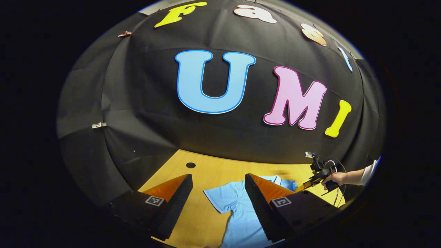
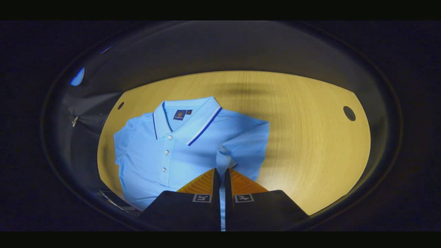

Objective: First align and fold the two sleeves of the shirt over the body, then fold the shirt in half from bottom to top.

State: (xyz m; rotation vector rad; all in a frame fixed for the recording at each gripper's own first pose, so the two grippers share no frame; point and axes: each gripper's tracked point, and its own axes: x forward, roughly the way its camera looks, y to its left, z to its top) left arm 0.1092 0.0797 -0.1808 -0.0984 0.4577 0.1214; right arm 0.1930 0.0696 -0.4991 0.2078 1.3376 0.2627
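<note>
The desk (image 2: 310, 137) was a pale wooden top with rounded corners and a dark round cable hole (image 2: 349, 113) near each far corner; in the left gripper view one such hole (image 1: 190, 165) sat close to the black cloth wall (image 1: 137, 103) that closed the booth behind it. A small metal clip (image 1: 98, 125) pinned the cloth at the left, and a reddish clip (image 1: 124, 34) held it higher up.

The light blue polo shirt (image 2: 179, 151) lay flat on the desk, front up, collar (image 2: 193, 117) towards the far edge, with dark and white trim lines along the collar and three buttons down the placket. A small dark label (image 2: 179, 114) sat inside the neck; its writing was too small to read.

The right gripper (image 2: 222, 172) had its jaws clenched on a fold of the shirt's sleeve (image 2: 227, 160), which was lifted over the body of the shirt. The left gripper (image 1: 218, 181) hung above the desk with its jaws spread wide and released, the shirt's other sleeve (image 1: 224, 199) lying between and below them. In the left gripper view a hand (image 1: 333, 178) held the right gripper at the far side of the shirt
</note>
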